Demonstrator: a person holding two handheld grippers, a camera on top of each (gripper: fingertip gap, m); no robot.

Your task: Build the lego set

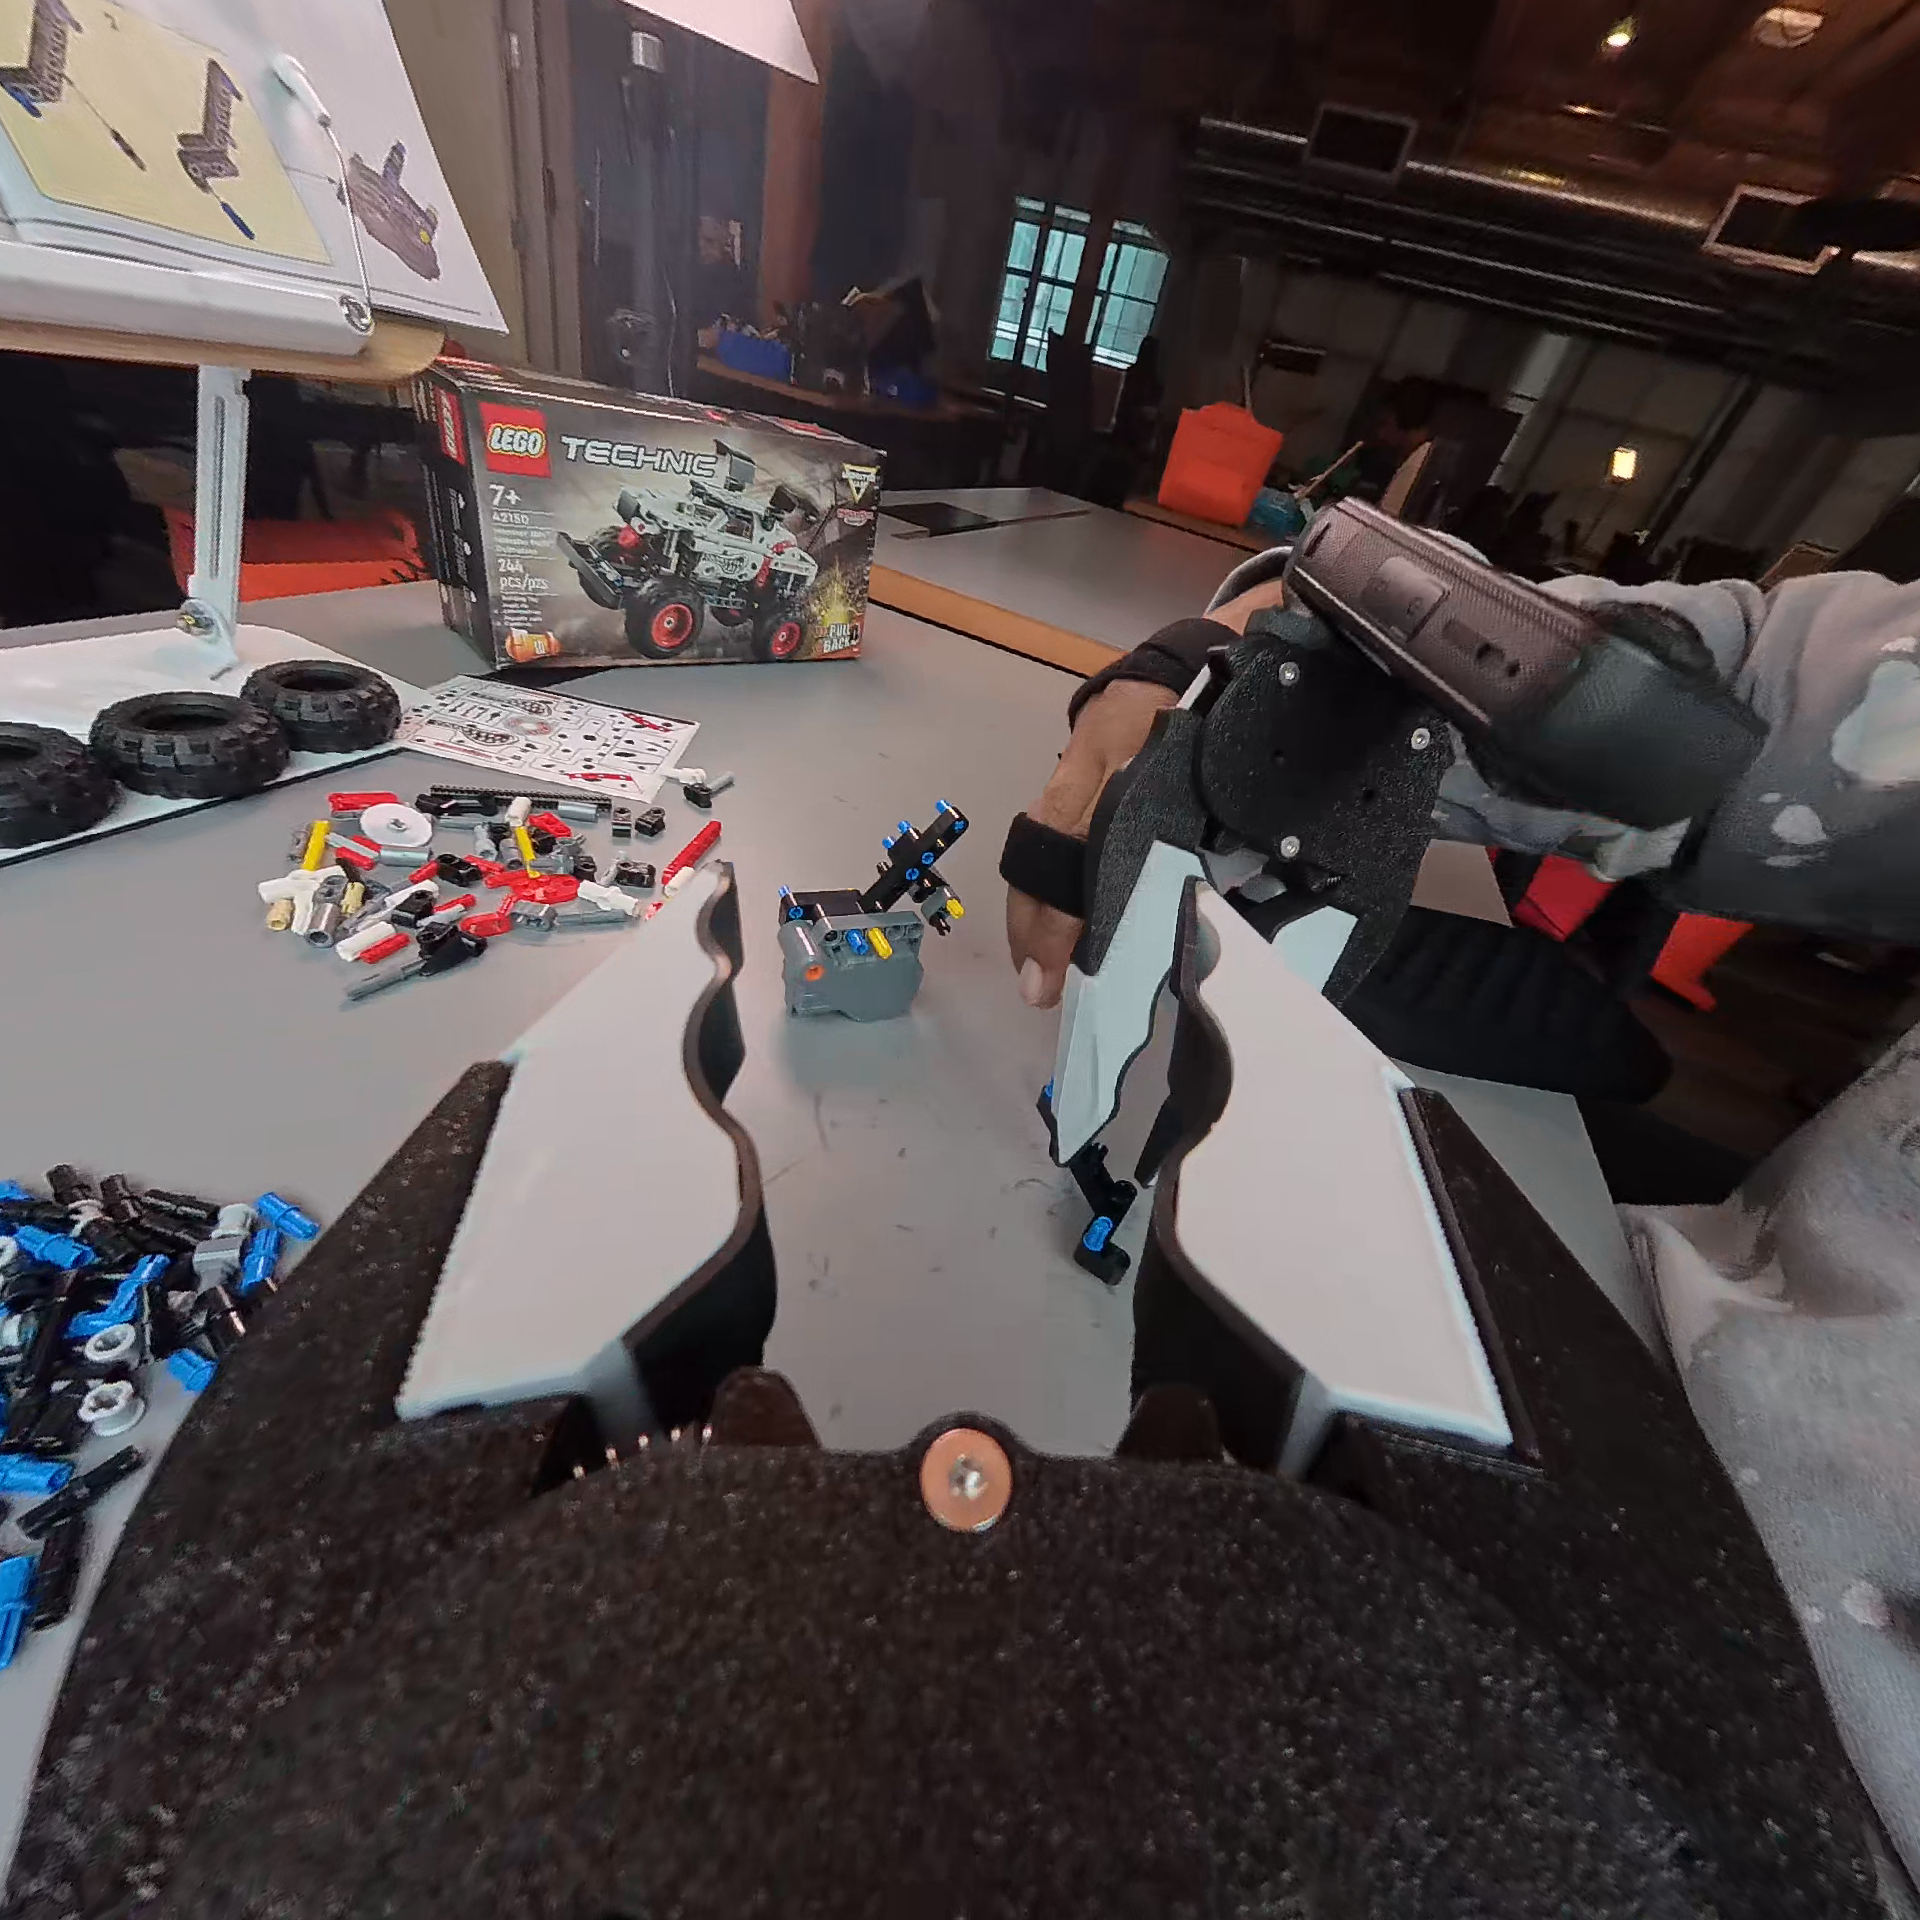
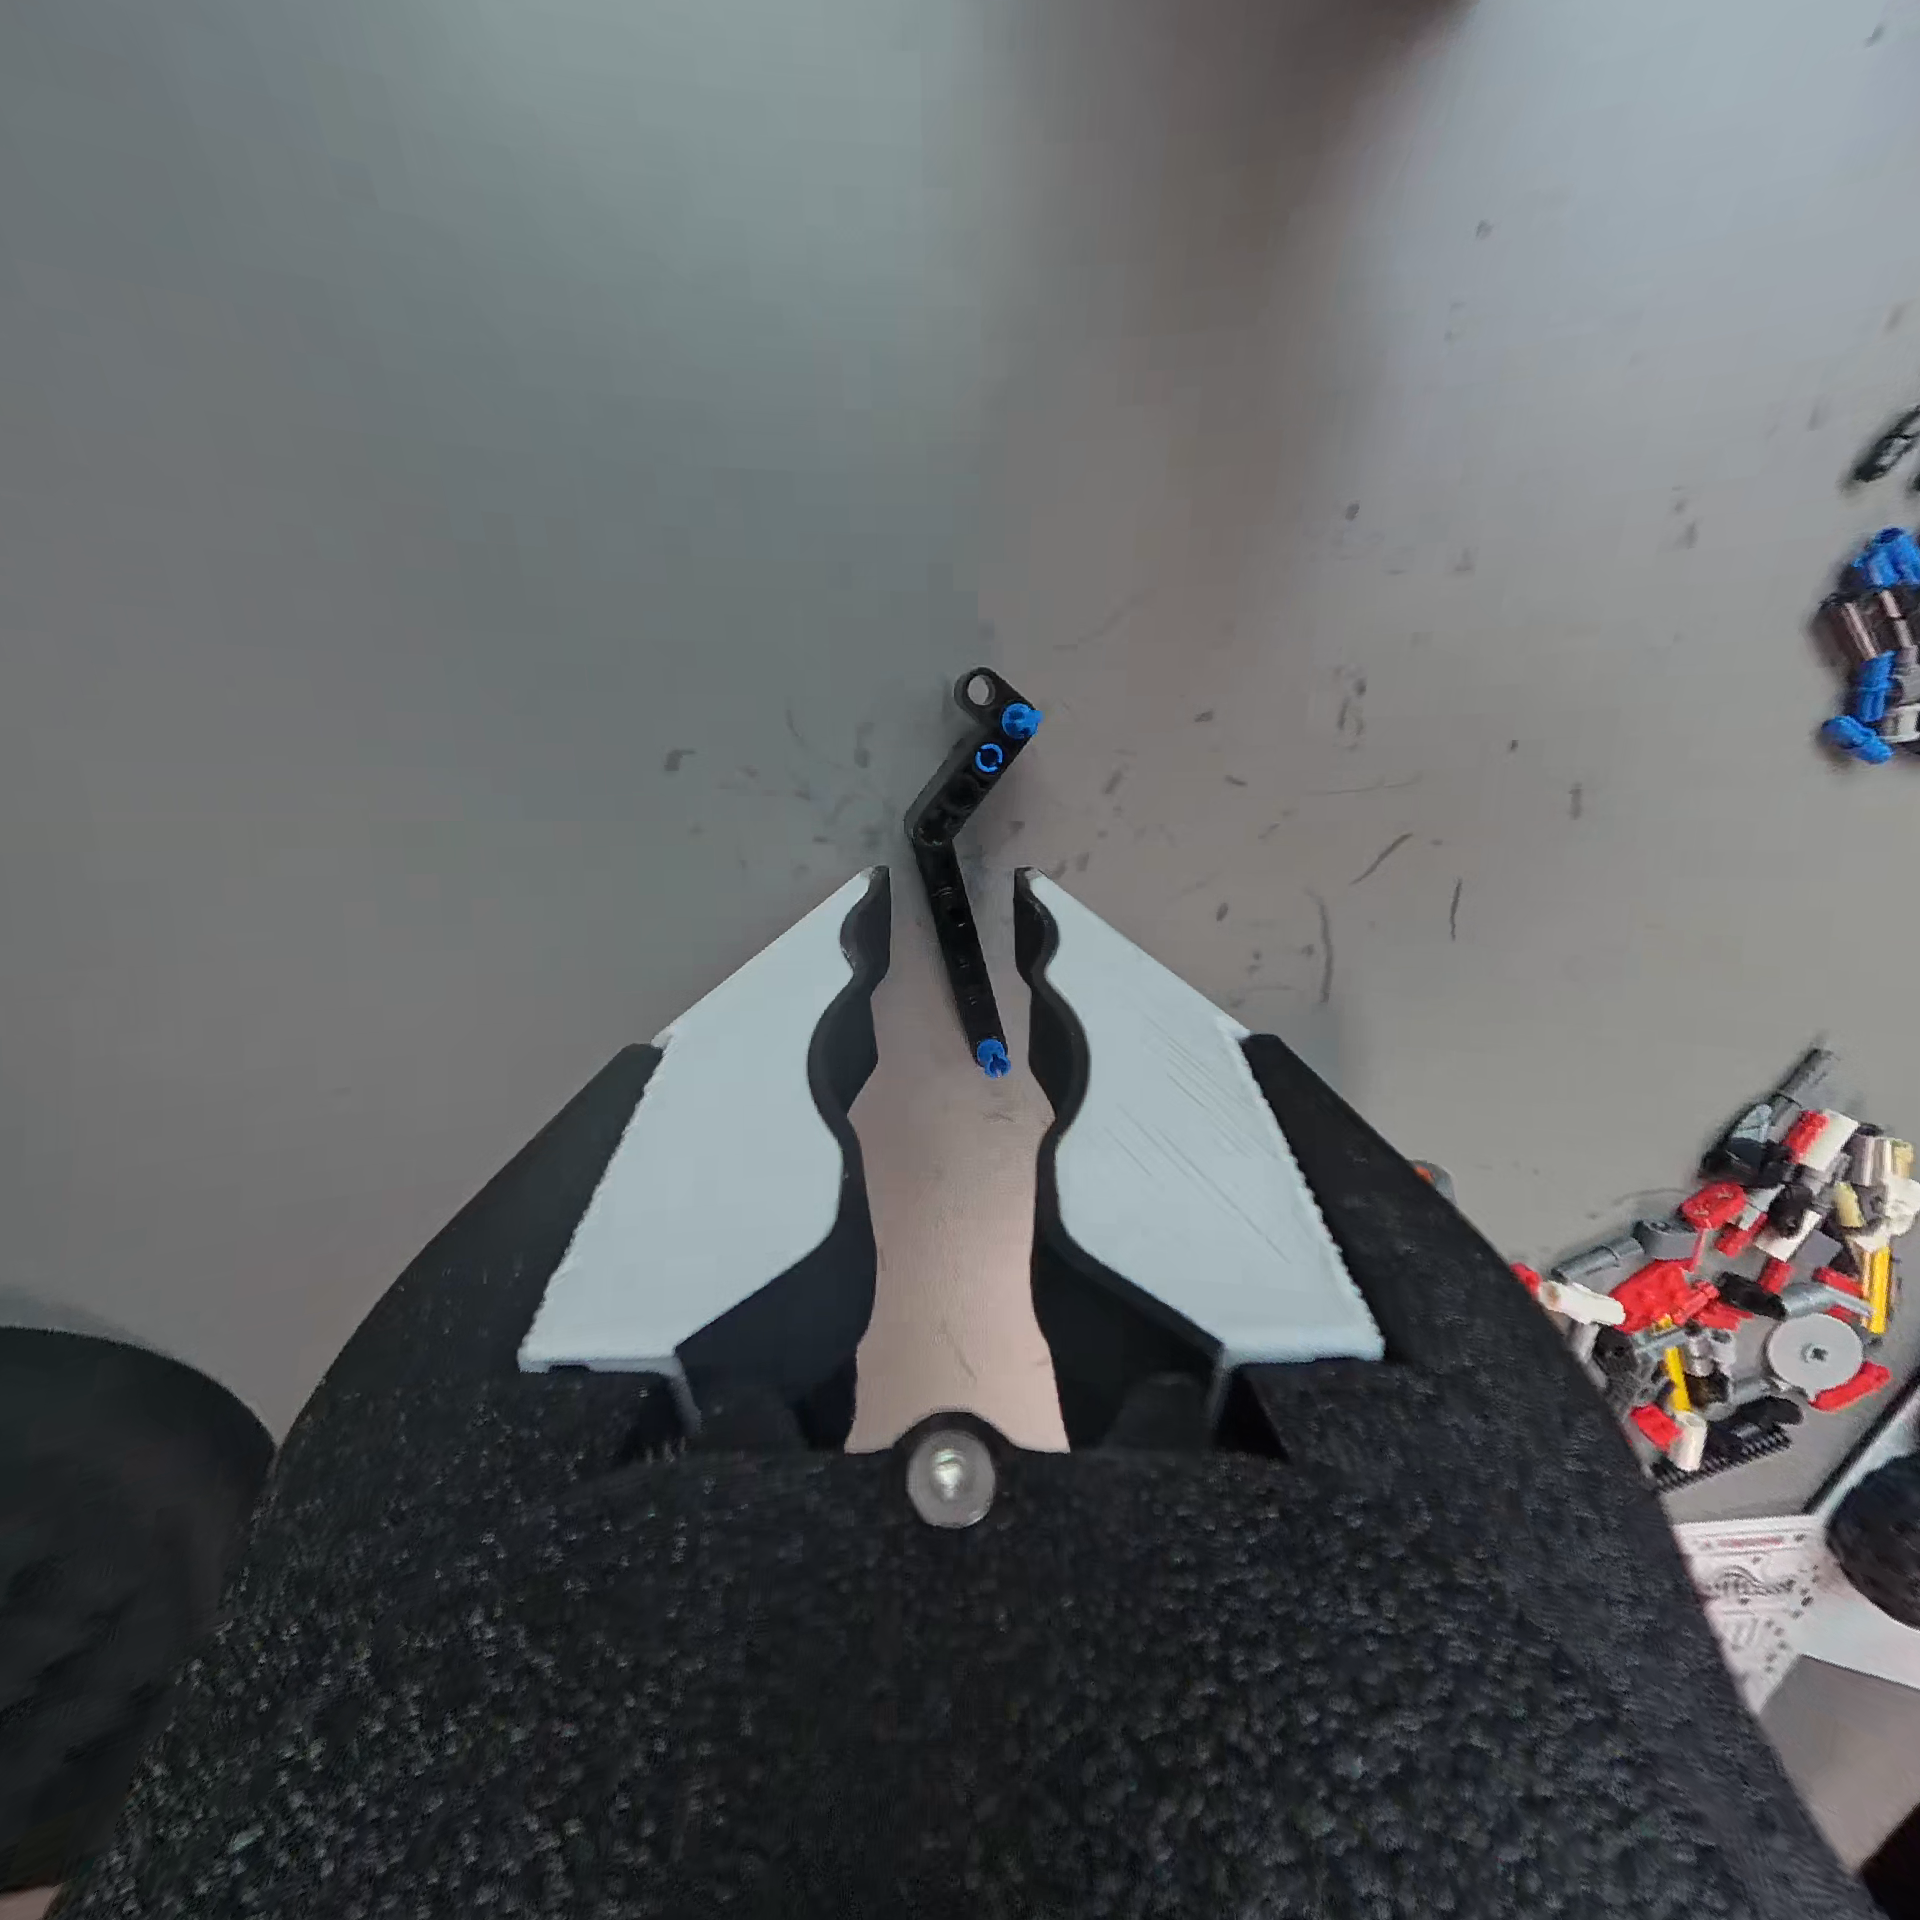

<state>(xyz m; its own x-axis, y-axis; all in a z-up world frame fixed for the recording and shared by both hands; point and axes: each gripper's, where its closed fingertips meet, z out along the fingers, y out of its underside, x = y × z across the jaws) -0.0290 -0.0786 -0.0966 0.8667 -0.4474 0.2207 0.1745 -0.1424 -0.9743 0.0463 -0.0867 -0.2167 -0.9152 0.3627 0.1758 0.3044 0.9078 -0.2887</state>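
A black bent beam [image 2: 951, 894] with blue pins lies on the grey table [image 2: 520, 520]. My right gripper [image 2: 954, 875] is open and points down at it, with the beam's near half between the fingers and a gap on each side. In the left wrist view the right gripper [image 1: 1086, 1143] stands at the right with the beam [image 1: 1099, 1216] showing below its tips. My left gripper [image 1: 956, 894] is open and empty, low over the table. Just beyond its tips sits a grey block assembly [image 1: 850, 951] with a black beam and blue and yellow pins.
A pile of mixed red, grey and black parts [image 1: 468, 878] lies at the left, with blue and black pins [image 1: 104, 1299] nearer. Three tyres [image 1: 187, 743], a sticker sheet [image 1: 551, 732], the set's box [image 1: 665, 520] and an instruction booklet on a stand [image 1: 156, 156] sit behind. Tip to tip, the grippers are about 15 cm apart.
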